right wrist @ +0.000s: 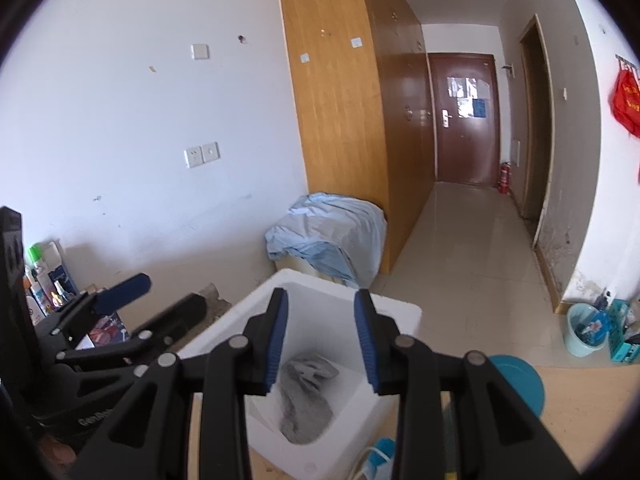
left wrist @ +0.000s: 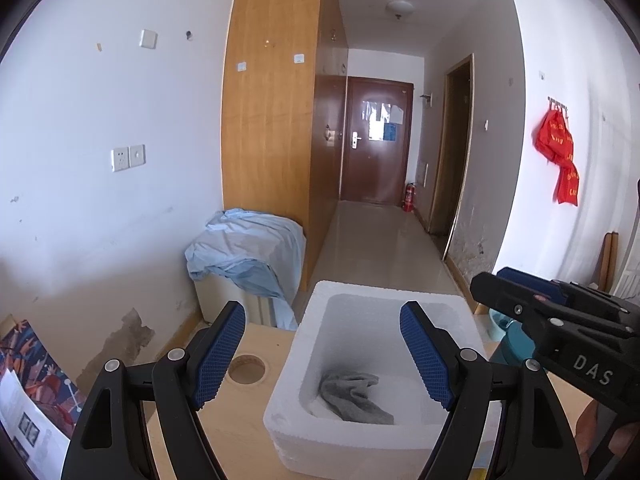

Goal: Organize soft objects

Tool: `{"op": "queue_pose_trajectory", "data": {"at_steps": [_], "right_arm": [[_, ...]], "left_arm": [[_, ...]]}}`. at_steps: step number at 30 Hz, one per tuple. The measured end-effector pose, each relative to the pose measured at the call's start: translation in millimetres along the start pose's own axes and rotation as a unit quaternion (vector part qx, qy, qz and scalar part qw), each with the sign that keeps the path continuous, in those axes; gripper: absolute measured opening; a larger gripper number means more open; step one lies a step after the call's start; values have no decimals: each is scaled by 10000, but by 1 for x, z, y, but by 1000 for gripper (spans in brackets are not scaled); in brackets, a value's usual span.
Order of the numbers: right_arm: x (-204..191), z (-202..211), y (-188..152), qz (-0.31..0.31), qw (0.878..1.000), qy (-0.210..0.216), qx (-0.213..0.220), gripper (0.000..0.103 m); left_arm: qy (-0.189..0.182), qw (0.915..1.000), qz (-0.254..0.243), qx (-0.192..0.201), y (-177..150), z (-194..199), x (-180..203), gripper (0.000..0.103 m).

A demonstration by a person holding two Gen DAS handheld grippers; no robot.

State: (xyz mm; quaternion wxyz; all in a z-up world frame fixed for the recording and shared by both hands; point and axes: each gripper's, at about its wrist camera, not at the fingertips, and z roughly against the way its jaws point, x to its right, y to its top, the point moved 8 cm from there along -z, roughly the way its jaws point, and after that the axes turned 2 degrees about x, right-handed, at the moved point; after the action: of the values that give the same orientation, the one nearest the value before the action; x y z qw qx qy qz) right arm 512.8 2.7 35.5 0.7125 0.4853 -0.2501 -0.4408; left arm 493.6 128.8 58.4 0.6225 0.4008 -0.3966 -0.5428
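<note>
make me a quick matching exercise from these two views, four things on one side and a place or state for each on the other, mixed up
Things:
1. grey cloth
2. light blue sheet
3. left gripper
4. red fabric

Places or states:
a. hanging on the right wall
b. lying crumpled inside the white foam box
c. open, holding nothing
d. draped over a white unit beside the wardrobe

Pairs: 1-b, 2-d, 3-c, 4-a

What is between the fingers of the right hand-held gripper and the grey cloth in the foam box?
Nothing. In the right wrist view the right hand-held gripper is open above the grey cloth, which lies loose in the foam box.
</note>
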Motion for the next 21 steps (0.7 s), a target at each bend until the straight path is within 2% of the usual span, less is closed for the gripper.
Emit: {"op": "queue_pose_trajectory", "data": {"at_steps": [1, 2, 6, 8, 9, 21], "right_arm": [[2, 1, -1, -8, 10000, -36, -34, 54], [3, 3, -3, -20, 9999, -86, -83, 57], [5, 16, -10, 23, 9997, -226, -120, 59], [6, 22, -12, 14, 9996, -251, -124, 69], [6, 26, -13, 22, 9995, -284, -134, 70], [3, 67, -34, 57, 9987, -473, -186, 73]], "left_arm": [[-16, 10000, -12, 1, 0, 3, 2, 80], [-34, 10000, -22, 11, 0, 5, 3, 80], [-106, 9999, -74, 67, -3, 22, 7, 80], [-104, 9999, -9, 51, -5, 28, 5, 80], [-137, 9999, 15, 3, -8, 30, 5, 80], [-204, 9998, -26, -58, -28, 76, 15, 81]]}}
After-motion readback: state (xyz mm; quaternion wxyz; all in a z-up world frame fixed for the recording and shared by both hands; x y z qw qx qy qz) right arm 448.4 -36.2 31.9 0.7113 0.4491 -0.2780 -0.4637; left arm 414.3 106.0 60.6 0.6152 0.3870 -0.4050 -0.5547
